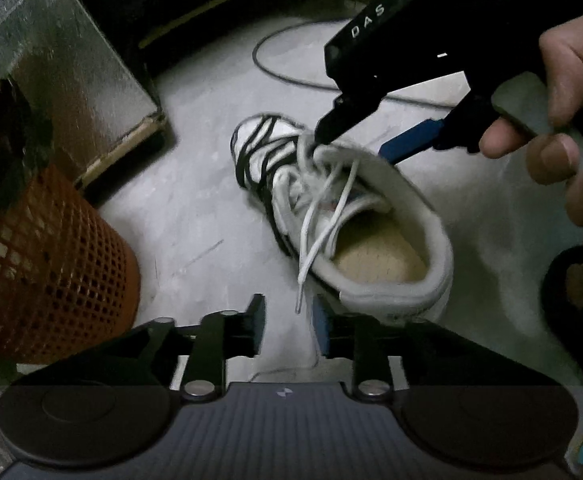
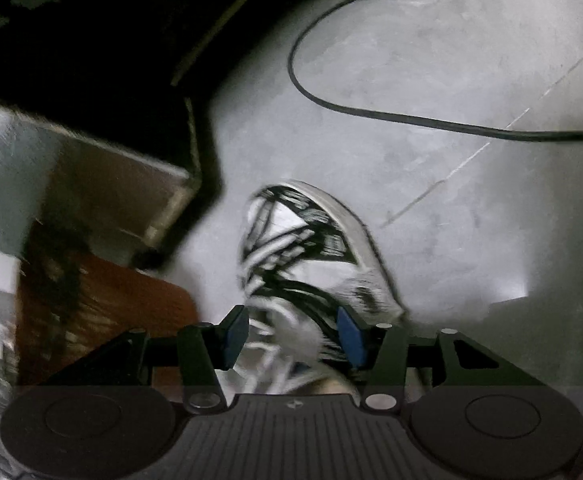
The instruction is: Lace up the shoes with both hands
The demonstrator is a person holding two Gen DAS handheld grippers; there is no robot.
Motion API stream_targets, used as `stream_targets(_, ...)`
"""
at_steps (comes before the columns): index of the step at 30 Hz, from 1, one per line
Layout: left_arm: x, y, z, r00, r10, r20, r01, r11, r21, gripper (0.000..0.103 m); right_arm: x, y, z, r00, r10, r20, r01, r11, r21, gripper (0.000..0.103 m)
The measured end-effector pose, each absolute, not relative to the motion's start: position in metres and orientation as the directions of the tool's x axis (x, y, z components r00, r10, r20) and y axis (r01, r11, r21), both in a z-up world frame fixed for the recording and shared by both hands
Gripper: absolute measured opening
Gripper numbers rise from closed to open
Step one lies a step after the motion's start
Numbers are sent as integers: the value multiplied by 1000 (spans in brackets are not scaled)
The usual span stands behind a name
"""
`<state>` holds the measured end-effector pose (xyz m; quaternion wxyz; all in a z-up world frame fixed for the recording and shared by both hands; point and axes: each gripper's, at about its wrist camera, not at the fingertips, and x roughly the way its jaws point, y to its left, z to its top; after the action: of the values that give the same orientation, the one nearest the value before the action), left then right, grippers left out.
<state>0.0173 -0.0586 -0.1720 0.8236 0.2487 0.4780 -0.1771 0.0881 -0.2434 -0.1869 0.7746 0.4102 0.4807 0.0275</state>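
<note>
Lying lengthwise ahead of the left gripper [image 1: 289, 330], heel nearest, the shoe [image 1: 343, 216] is pointing its toe away; a loose lace [image 1: 315, 240] is dangling just ahead of those spread, empty jaws, while the right gripper [image 2: 293, 340], also spread, is hovering over the eyelets.

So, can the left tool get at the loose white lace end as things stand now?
Probably yes: the lace end hangs free just ahead of the open left tool, with nothing between them; the right tool works farther up the sneaker.
</note>
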Motion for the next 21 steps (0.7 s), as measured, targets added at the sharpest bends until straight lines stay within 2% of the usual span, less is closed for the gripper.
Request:
stream_targets(1,17,-59,-169,489,-61,-870,527,815,239,41,87,-245,-184,547,444,-710,350,649,676,54)
stream_targets(8,18,-77,-159,520,-148,-841,567,797,210,42,89,-247,-180,575,446,-686,343,629,697,54)
stream_targets(11,16,-90,-157,512,-210,-833,610,772,181,42,86,-252,-182,582,437,-685,369,609,702,54)
stream_targets(15,22,-108,-166,484,-233,-844,650,741,168,33,84,-257,-185,584,437,-684,392,586,709,54)
stream_targets(21,40,-112,-170,516,-200,-833,604,774,188,33,80,-264,-184,598,410,-688,417,575,704,54)
